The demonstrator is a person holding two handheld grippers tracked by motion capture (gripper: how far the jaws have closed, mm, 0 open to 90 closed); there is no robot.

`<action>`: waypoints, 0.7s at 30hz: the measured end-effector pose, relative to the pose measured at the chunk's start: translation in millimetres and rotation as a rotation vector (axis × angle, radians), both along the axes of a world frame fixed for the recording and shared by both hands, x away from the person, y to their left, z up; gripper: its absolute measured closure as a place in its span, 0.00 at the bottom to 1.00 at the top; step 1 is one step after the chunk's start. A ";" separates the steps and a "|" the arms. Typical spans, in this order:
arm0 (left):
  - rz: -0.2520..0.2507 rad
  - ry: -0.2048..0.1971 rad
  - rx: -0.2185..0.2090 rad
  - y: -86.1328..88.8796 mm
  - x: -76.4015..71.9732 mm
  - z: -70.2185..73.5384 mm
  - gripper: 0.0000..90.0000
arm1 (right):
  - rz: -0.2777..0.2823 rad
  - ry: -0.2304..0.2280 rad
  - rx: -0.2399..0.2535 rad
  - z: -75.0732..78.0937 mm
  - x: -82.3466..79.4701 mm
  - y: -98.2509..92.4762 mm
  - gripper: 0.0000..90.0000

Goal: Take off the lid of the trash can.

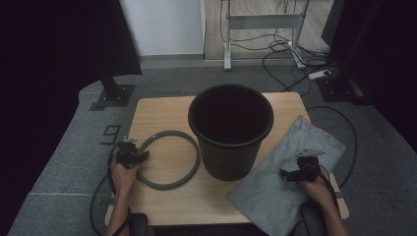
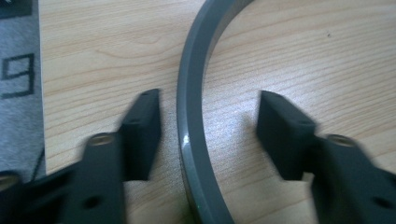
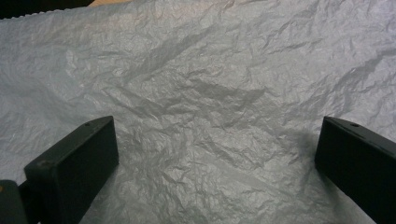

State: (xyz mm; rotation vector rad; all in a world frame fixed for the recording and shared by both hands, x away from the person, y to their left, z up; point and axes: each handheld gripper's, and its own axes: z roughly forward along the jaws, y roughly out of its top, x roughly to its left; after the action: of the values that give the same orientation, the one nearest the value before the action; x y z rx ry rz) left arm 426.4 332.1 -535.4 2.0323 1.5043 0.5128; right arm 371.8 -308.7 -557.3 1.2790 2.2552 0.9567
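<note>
High view. Nearest the lens, two forearms entering from the bottom edge, each hand carrying tongs. Left tongs (image 1: 134,156) at the left arc of a grey ring (image 1: 169,159) lying flat on the wooden surface (image 1: 162,110). Right tongs (image 1: 293,173) low over a crumpled grey bag (image 1: 275,184) spread at the right of the surface, one corner past the edge. Black bucket (image 1: 230,130) upright between ring and bag, touching or just overlapping both as seen from here. Grey floor mat (image 1: 59,157) around the surface, marked with a "9" (image 1: 111,134); stand legs and loose cables beyond.

Left gripper view. Two black jaws rising from the bottom, slightly blurred. Ring (image 2: 191,116) running up between them, flat on the surface (image 2: 303,51). Left tongs (image 2: 208,128) partly open: a narrow gap between ring and near jaw, a wider one to the other. Pads apparently clear of the ring, though blur leaves slight doubt on the near side. Nothing gripped.

Right gripper view. Right tongs (image 3: 217,154) wide open, jaws at the two lower corners. Creased bag (image 3: 205,84) spread beneath and between them, not pinched. Nothing held.
</note>
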 end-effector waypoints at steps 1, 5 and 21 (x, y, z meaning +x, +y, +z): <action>-0.001 -0.001 -0.002 -0.2 -0.1 -0.4 0.39 | 0.000 0.000 0.000 0.0 0.0 0.0 0.00; -0.009 -0.008 -0.001 -5.2 -1.7 -4.1 0.23 | 0.000 0.000 0.000 0.0 0.0 0.0 0.00; -0.057 -0.020 -0.003 -9.2 -5.1 -11.1 0.00 | 0.000 0.000 0.000 0.0 0.0 0.0 0.00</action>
State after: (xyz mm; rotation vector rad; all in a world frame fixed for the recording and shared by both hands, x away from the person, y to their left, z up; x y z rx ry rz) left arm 421.3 322.9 -546.5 2.0553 1.4304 0.5069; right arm 371.8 -308.8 -557.3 1.2787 2.2554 0.9568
